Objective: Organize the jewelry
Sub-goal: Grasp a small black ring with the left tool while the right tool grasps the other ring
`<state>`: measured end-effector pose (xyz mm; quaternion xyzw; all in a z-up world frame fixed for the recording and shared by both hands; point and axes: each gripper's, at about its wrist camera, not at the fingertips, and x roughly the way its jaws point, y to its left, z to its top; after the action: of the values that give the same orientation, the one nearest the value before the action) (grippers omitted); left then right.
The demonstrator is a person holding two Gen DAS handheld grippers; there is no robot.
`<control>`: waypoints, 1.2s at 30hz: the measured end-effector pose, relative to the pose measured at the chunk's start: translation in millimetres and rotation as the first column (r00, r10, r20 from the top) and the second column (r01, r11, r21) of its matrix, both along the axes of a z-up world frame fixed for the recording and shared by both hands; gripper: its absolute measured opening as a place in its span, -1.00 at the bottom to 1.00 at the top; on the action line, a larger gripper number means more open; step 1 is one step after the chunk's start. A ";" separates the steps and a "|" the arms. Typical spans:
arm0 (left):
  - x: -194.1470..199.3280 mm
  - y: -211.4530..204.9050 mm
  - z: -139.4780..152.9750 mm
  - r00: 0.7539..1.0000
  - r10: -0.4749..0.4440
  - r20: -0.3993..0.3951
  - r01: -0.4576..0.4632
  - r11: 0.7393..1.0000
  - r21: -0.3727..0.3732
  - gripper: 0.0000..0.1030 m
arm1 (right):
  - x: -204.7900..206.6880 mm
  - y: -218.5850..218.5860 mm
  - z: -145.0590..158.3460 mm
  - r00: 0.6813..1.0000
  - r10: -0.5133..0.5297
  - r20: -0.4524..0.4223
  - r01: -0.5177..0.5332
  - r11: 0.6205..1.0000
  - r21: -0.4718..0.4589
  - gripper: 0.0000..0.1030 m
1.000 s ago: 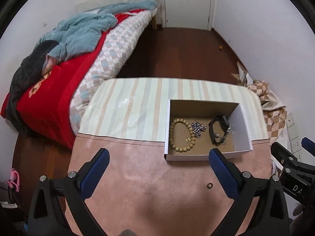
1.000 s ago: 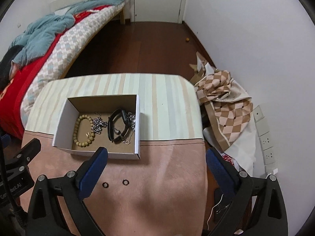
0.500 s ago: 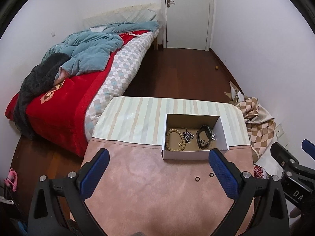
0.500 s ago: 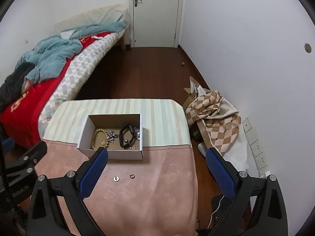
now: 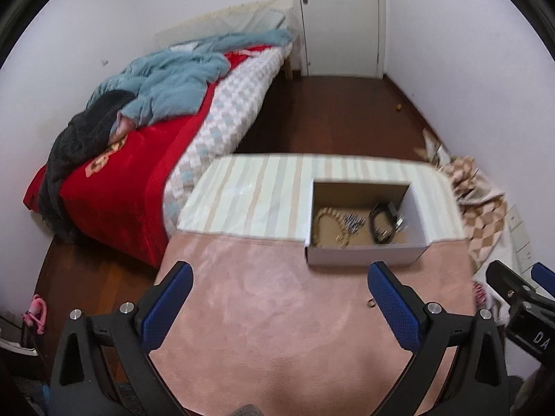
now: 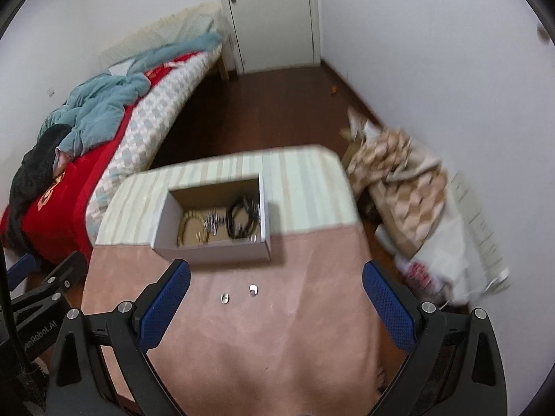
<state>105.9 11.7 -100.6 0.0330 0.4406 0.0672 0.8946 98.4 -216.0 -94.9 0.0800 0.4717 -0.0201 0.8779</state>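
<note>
A white cardboard box (image 5: 364,256) (image 6: 211,253) stands on the table and holds a wooden bead bracelet (image 5: 327,221) (image 6: 189,224), a silver chain (image 5: 353,223) (image 6: 212,223) and a black bracelet (image 5: 380,223) (image 6: 241,220). Two small rings (image 6: 224,298) (image 6: 253,290) lie on the pink cloth in front of the box; the left wrist view shows only one ring (image 5: 371,303). My left gripper (image 5: 277,312) is open and empty, above the pink cloth. My right gripper (image 6: 275,312) is open and empty, above the rings.
The table has a pink cloth (image 5: 277,329) at the front and a striped cloth (image 5: 263,194) at the back. A bed (image 5: 138,159) with red and blue bedding lies to the left. A checkered cloth heap (image 6: 399,187) sits on the floor at the right wall.
Both grippers have kept rising and pulling back from the table, then tilted; the right view has turned so the box sits further left-centre. Both stay open and empty.
</note>
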 end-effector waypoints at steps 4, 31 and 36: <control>18.5 2.8 -58.9 0.992 0.007 -0.129 -0.006 1.000 0.014 1.00 | 16.8 -1.0 -65.2 0.997 0.022 -0.076 -0.022 1.000 0.009 0.45; 49.0 -56.4 -145.4 0.948 -0.149 -0.281 0.124 0.987 -0.105 0.98 | 22.9 -3.8 -144.2 0.993 0.040 -0.115 -0.045 0.998 -0.041 -0.76; 46.2 -83.9 -153.9 0.932 -0.206 -0.299 0.175 0.976 -0.126 0.32 | 14.6 -22.6 -141.3 0.992 -0.005 -0.122 -0.003 0.998 -0.064 -0.76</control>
<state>152.1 -72.3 -254.5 0.0423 0.5733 -0.0473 0.8169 113.0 -238.6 -236.2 0.0506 0.5237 -0.0408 0.8494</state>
